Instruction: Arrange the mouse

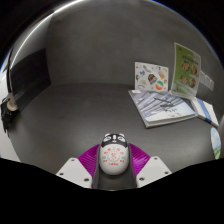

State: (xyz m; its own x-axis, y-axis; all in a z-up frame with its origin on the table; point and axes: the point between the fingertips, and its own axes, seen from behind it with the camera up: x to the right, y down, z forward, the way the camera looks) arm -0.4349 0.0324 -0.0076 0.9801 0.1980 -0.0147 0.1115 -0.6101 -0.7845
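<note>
A white computer mouse (113, 155) with red printed markings and black patches at its far end sits between my two fingers. Both purple pads (92, 157) press against its sides, so my gripper (113, 160) is shut on the mouse. The mouse appears held above the grey table (80, 110). Its underside is hidden.
An open booklet with pictures (165, 90) lies on the table beyond the fingers to the right, with a green leaflet (188, 68) standing behind it. A dark object (20, 85) sits at the table's left edge against the wall.
</note>
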